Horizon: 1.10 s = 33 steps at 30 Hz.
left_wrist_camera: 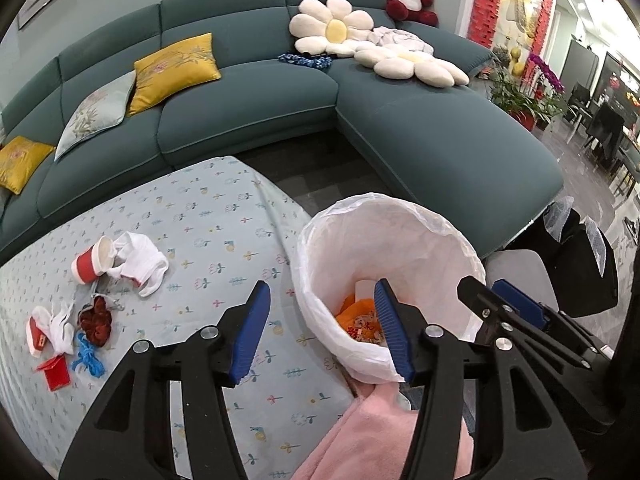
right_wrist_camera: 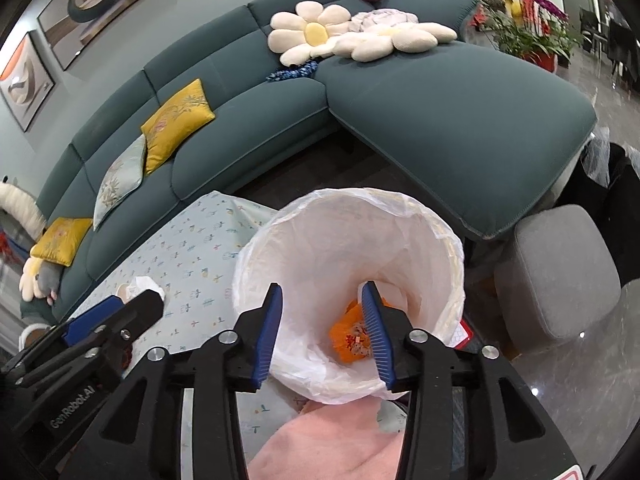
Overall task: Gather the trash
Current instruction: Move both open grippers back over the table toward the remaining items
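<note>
Sofa: we see a teal sectional sofa behind everything, with yellow cushions and flower-shaped pillows on it.
Table: the table carries a pale floral cloth and sits in front of the sofa.
Bin: we have a bin lined with a white bag standing just beside the table's edge; orange trash lies at its bottom.
Pink cloth: a pink cloth lies at the bottom of both views, below the bin.
Left tongs: our left tongs gape wide and hold nothing, one finger over the table, the other over the bin's mouth.
Right tongs: our right tongs stand wide and empty over the bin's opening.
Trash on table: a red-and-white paper cup lies tipped, touching crumpled white tissue; near them are a blue string and a red scrap.
</note>
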Motion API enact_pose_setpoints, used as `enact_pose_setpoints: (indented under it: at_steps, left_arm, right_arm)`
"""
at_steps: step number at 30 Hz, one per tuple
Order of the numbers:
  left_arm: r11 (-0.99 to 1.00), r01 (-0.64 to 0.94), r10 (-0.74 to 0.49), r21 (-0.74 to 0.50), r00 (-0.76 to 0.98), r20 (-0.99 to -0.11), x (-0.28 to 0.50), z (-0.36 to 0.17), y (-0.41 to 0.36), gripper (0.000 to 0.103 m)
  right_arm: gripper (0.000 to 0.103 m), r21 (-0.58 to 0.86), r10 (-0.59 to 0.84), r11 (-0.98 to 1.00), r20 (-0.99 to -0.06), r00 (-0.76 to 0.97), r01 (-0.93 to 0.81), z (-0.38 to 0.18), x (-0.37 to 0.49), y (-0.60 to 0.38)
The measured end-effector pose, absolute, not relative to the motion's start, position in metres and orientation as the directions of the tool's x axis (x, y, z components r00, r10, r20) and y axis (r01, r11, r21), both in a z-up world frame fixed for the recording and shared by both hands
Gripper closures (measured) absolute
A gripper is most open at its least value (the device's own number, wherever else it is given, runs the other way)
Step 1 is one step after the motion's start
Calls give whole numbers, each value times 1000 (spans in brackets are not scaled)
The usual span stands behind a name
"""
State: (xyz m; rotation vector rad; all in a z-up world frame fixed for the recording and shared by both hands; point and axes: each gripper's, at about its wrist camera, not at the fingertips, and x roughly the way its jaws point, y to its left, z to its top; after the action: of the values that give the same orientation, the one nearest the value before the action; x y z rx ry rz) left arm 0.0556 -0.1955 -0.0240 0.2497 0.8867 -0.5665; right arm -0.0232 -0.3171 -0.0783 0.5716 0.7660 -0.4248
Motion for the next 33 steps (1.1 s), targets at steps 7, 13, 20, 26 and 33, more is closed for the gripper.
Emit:
enact_pose_setpoints:
  at_steps: [7,13,20,26,33]
  left_arm:
    - [855,518,-343,-38,508,-790,61,-25,-164,51]
    - [887,460,-316,-51,521,-793,72,-25,-126,51]
    - [927,367,-284,-80,547,-787,82,-24,-77,44]
    - [953,286,-250,-99,559,-791,90,-27,-32,41]
    - [975,189,-205,-115,576,-792,100,-31,22,32]
  right_arm:
    - [60,309,-131,806,-739,661,504,-67,-13,-292]
    - [60,294,-108,837,-738,666,462,-61,-2,-268]
    - [55,268,-77,879,-737,671,395,-51,14,-229]
    - [54,242,-44,913,-742,669,328,-48,29,-190]
    - [54,212,-8,943,-755,655,256,-48,46,-142]
